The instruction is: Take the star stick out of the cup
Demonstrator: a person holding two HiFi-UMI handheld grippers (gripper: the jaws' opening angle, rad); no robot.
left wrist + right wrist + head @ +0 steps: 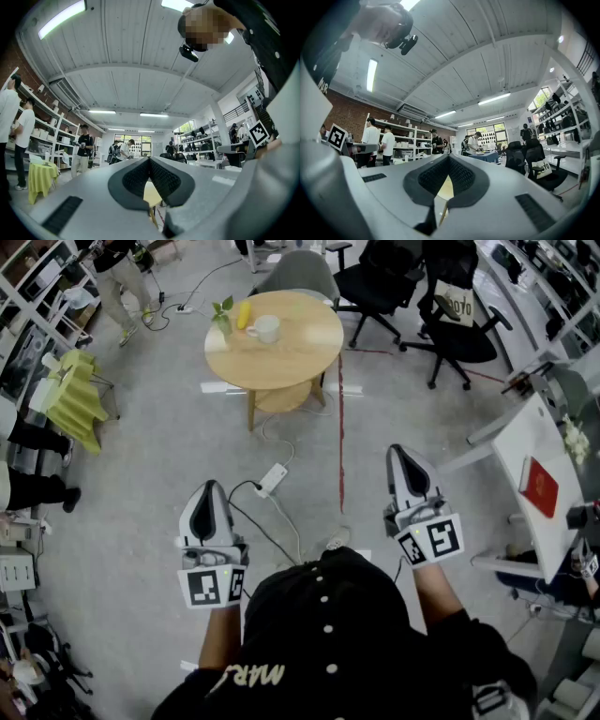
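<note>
Left claw (208, 487) and right claw (402, 453), both clenched empty, sit well short of the cup (265, 329).

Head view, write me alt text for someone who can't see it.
Seen from above, a person in a black cap holds the left gripper and right gripper, jaws together and empty, over a grey floor. Ahead stands a round wooden table with a white cup, a yellow object and a small plant on it.

Open floor up to round table (281, 357).
Power strip (273, 478) and cables (267, 532) lying midway; office chairs (459, 329) far right, white desk (525, 442) near right.
</note>
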